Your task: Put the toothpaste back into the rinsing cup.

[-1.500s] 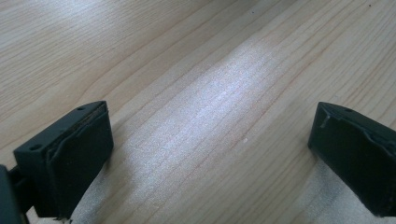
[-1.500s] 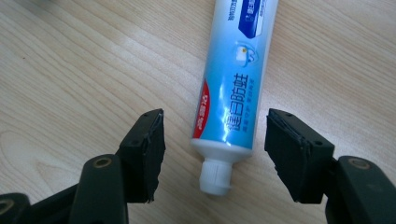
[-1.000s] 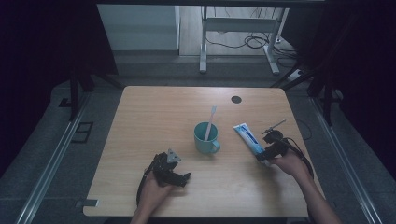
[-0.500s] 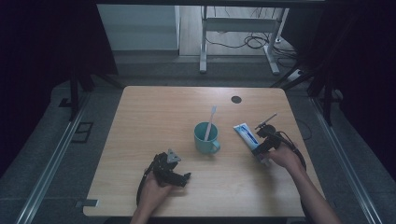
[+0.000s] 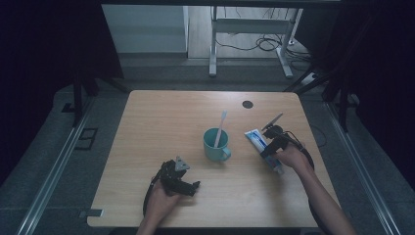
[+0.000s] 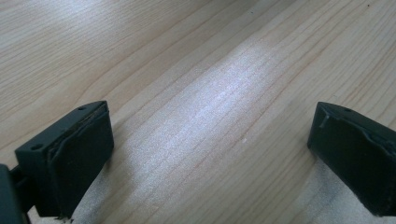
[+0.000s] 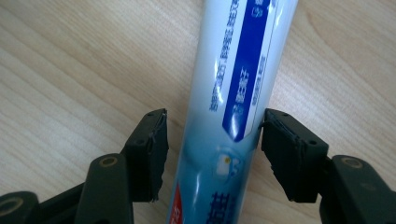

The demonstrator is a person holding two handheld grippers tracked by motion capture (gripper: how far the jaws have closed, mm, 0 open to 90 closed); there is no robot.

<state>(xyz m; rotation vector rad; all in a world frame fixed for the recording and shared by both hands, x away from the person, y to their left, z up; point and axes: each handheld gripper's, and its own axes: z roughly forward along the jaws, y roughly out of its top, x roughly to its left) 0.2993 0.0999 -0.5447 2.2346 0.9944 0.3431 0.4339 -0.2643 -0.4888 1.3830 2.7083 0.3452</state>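
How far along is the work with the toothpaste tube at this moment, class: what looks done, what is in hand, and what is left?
Done: the toothbrush already stands in the teal mug. In hand: the right gripper straddles the toothpaste tube, which lies flat on the table; one jaw seems to touch it, the other shows a gap, so no firm grip yet. Left: closing on and lifting the tube. The left gripper rests open and empty.

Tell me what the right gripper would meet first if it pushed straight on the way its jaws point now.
The toothpaste tube: it already lies between the right gripper jaws, so going on would likely just slide along its length. Whether the pads already touch it is unclear.
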